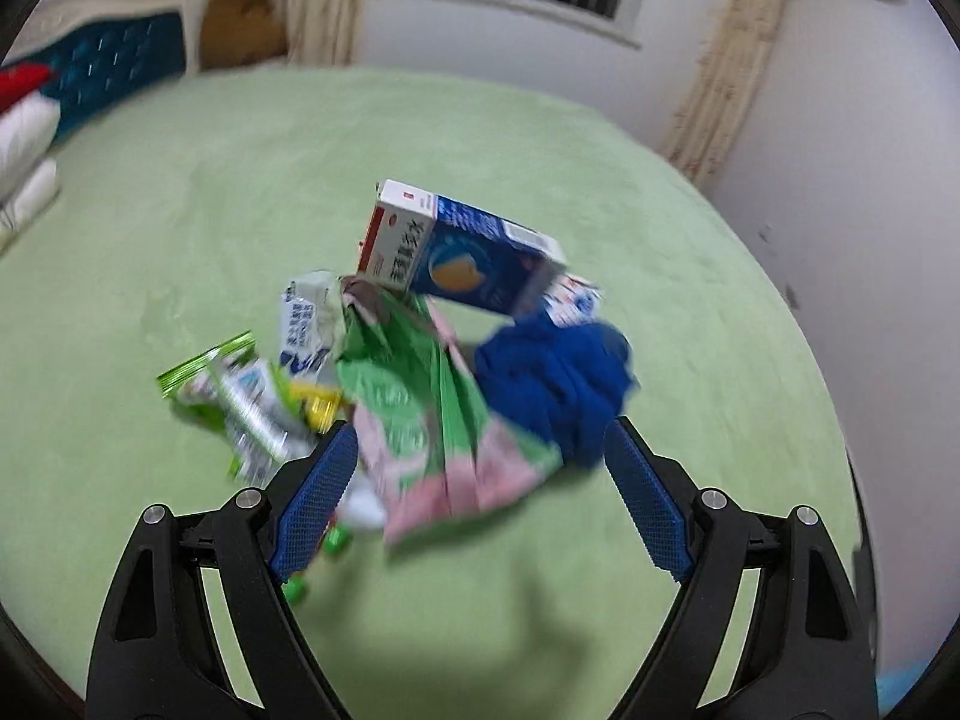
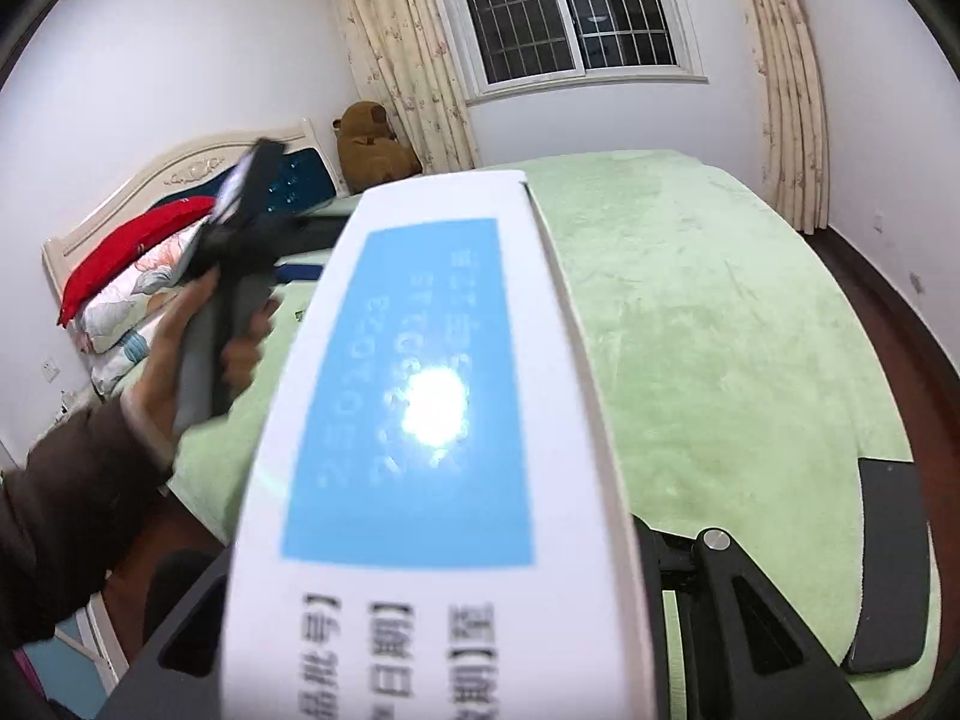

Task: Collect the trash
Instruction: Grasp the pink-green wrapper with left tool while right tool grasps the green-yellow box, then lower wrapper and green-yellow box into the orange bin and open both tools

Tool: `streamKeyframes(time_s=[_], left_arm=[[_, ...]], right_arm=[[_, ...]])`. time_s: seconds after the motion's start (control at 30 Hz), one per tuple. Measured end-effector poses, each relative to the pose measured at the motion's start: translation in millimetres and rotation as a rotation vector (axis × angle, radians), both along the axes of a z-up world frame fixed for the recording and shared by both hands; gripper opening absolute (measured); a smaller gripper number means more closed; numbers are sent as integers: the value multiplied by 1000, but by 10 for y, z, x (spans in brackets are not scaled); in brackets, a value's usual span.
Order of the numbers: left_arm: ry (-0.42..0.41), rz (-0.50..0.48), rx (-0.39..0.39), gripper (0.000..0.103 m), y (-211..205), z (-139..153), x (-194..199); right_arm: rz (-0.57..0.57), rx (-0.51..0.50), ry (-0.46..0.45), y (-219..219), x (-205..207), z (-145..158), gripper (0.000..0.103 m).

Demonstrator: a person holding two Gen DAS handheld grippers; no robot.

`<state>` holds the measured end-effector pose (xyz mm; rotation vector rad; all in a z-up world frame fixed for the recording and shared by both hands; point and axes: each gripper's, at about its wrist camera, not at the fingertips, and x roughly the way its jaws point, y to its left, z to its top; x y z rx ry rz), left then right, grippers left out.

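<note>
In the left wrist view a heap of trash lies on the green bed cover: a blue and white carton, a green and pink bag, a milk pouch, a green wrapper and a crumpled blue cloth. My left gripper is open, its blue pads either side of the green and pink bag, just above it. In the right wrist view a white box with a light blue panel fills the middle and hides my right gripper's fingertips; the box sits between the jaws.
A headboard, red pillow and brown plush bear stand at the bed's far end. A window with curtains is behind. A dark flat object lies at the bed's right edge. The person's left hand holds the other gripper.
</note>
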<state>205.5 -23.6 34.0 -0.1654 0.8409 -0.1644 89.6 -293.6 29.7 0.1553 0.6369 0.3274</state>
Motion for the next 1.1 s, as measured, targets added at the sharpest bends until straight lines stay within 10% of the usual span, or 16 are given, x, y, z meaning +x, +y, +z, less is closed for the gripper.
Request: streamKeyframes(time_s=[0.13,0.47,1.1], left_arm=[[128,28,13,78,-64,-149,478],[294,85,-94,25,-5,-557,882],[-46,-155,-96,9,115,497,-621]], right_arm=[[31,25,28,-38,84,-81,29],[44,67,-34,-181,-35,0,29],[52,55,-62,-84,-176,142,29]])
